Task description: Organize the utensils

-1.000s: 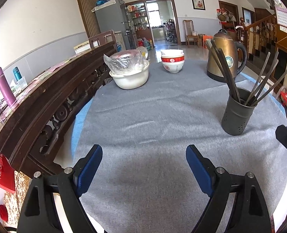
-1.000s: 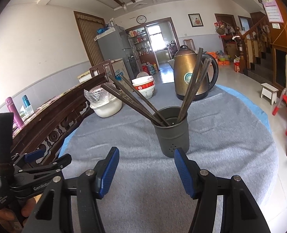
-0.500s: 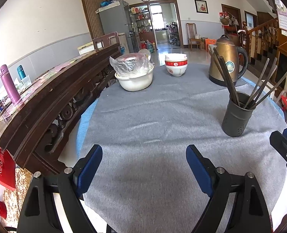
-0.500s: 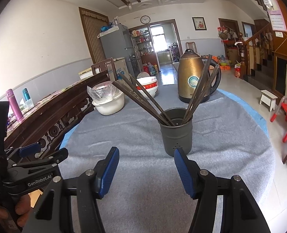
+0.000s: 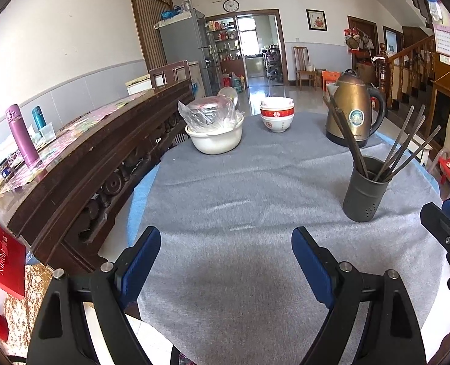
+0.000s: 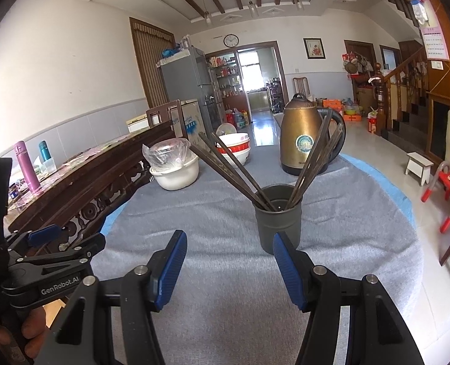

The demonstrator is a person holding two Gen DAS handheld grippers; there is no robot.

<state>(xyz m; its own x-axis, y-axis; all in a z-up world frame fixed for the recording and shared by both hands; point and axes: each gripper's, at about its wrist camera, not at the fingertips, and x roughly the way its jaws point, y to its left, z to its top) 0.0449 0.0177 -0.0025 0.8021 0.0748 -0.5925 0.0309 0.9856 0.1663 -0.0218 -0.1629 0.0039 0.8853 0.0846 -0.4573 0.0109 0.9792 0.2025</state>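
We are holding our left claw (image 5: pixel 226 261) with its blue pads spread wide apart and nothing between them, hovering over a bare stretch of the grey cloth (image 5: pixel 240 182) that is covering the round tabletop (image 5: pixel 140 194). Our right claw (image 6: pixel 228 266) is likewise standing open and empty, low over the same cloth. The dark grey utensil holder (image 6: pixel 278 223) is standing upright on the cloth just ahead of the right claw, a little to the right of its centre line, so that the right pad (image 6: pixel 289 269) is overlapping the holder's base in the right wrist view; we cannot tell whether they are touching. Dark chopsticks (image 6: pixel 234 172) are sitting in the holder, fanning out in two bunches, one leaning left and one leaning right. From the left wrist view the holder (image 5: pixel 365 193) is lying well off to the right of the left claw and ahead of it, with the right claw (image 5: pixel 447 231) showing at the frame's right edge near it. Farther back on the tabletop a bronze kettle (image 6: pixel 304 138) is standing behind the holder, stacked red-and-white bowls (image 5: pixel 276 117) are sitting near the middle, and a white basin (image 5: pixel 214 138) with a plastic-wrapped dish in it is resting to the left, beside a carved wooden bench back (image 5: pixel 103 152).
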